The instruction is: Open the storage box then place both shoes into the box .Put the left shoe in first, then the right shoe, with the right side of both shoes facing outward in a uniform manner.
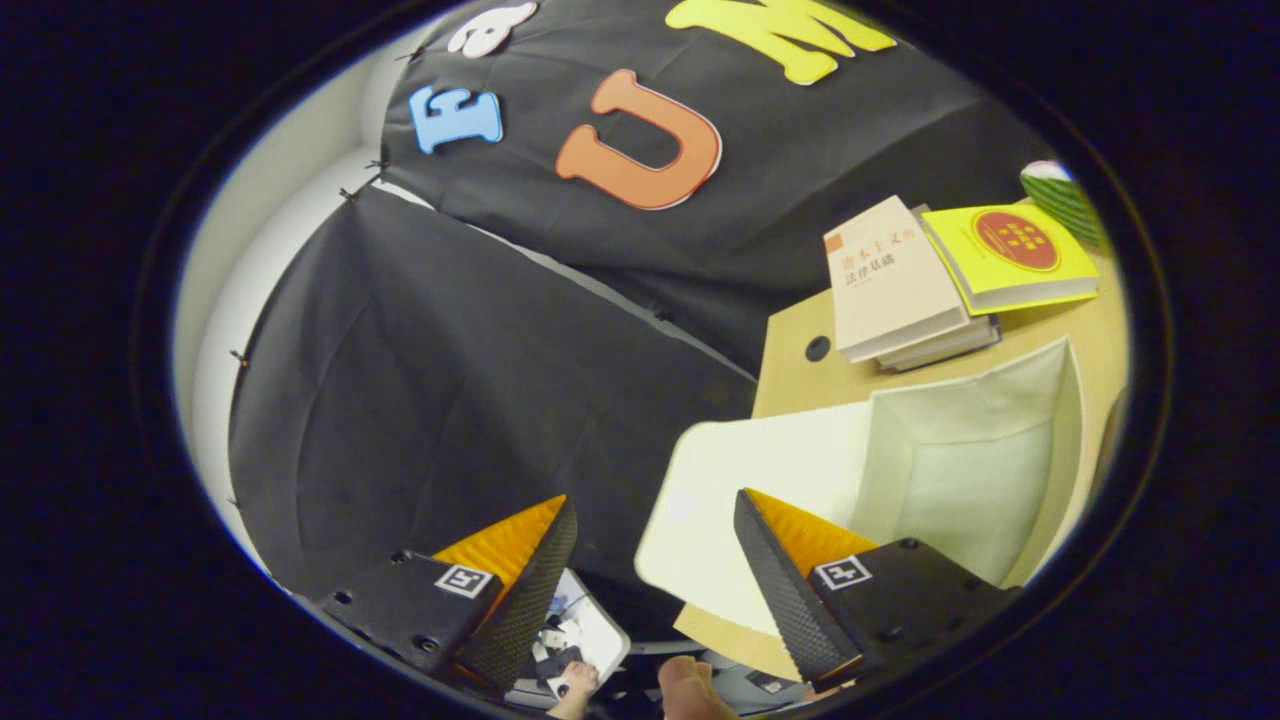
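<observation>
My claw (655, 560) wide open, nothing held. White storage box (960, 470) open on wooden surface (800, 375), beside right finger.

The pale book (885, 285) on the bench (790, 375) has Chinese writing on its cover. The dark line looks like "法律基础". The line above it, on an orange strip, is too faint to read. The yellow book (1010, 255) beside it has a red circle with yellow writing, too small to read. The tongs (655, 500) are spread wide with nothing between them. Each finger carries a little black-and-white square sign, one at (467, 580) and one at (842, 572).
</observation>
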Demonstrator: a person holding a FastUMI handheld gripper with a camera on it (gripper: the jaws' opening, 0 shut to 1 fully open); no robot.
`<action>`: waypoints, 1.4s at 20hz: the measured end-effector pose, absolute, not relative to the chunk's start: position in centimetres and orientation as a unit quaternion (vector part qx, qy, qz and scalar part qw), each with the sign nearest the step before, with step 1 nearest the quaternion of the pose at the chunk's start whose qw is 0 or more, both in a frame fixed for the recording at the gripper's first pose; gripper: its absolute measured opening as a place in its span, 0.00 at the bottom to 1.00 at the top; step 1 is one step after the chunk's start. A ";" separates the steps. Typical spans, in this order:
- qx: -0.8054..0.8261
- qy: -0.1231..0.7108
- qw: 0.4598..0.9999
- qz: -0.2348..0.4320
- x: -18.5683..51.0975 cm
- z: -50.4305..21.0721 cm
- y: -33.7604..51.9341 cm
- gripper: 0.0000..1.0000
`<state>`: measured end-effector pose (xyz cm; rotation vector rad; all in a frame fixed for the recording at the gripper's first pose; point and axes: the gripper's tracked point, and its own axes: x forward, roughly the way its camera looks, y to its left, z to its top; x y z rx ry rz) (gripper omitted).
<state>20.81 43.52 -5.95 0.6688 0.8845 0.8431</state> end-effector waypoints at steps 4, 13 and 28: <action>0.321 0.448 0.751 0.364 19.7 -6.9 40.3 1.00; 0.210 0.416 0.836 0.289 21.5 -11.0 26.6 1.00; -0.021 0.509 0.851 0.129 21.3 -25.6 5.8 0.98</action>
